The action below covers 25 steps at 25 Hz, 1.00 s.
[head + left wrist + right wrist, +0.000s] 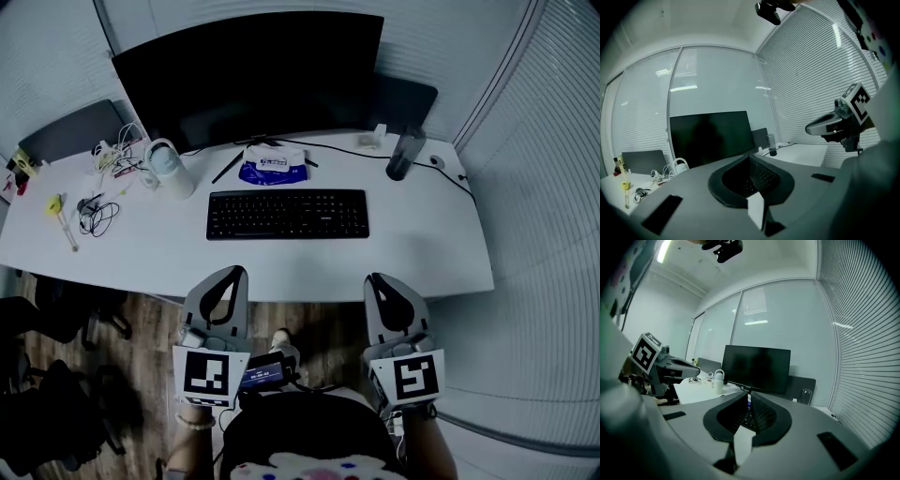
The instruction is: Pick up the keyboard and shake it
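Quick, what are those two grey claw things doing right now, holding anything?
Left grey two-jaw gripper: closed, holding nothing.
Right grey two-jaw gripper: closed, holding nothing.

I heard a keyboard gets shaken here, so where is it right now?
In the head view, the keyboard lies at the middle of the white desk, in front of the monitor, with a blue packet just behind it.

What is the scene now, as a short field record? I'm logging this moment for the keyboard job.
keyboard: black, flat on white desk, before the monitor, untouched
left gripper: shut, empty, short of the desk edge
right gripper: shut, empty, short of the desk edge
behind keyboard: blue-and-white pack
other items: white jug at left, dark tumbler at right
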Motion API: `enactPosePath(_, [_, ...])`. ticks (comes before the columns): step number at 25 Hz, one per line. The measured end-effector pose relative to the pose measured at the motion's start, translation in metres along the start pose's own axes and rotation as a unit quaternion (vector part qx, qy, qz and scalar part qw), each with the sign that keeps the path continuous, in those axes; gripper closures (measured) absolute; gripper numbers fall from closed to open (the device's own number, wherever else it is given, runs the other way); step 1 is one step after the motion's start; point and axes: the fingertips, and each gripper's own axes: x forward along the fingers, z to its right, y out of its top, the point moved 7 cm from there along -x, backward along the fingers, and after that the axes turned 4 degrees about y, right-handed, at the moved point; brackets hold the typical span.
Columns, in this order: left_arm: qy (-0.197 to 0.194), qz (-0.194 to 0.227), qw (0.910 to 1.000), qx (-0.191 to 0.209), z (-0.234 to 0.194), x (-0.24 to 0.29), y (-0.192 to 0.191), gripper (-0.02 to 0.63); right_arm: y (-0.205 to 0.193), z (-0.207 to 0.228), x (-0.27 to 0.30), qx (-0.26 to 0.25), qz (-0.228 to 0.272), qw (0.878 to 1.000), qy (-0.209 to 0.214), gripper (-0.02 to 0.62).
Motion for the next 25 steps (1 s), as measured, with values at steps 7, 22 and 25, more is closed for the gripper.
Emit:
enactPosePath(7, [-0.005,0.016,0.9995,-0.026,-0.046,0.037,0.001,0.589,0.024,-0.003,0.058,0.008,0.015,1.0,-0.011,0.551])
enactPosePath(22, [-0.042,-0.001,0.999,-0.014,-0.107,0.091,-0.017,0.589,0.031,-0.013,0.132,0.0,-0.016,1.0,-0.027,0.551])
enactPosePath(25, [-0.035,-0.01,0.9993,-0.012,-0.117,0.093,-0.028,0.589,0.024,-0.016,0.138,-0.004,-0.037,0.999,-0.023,0.551])
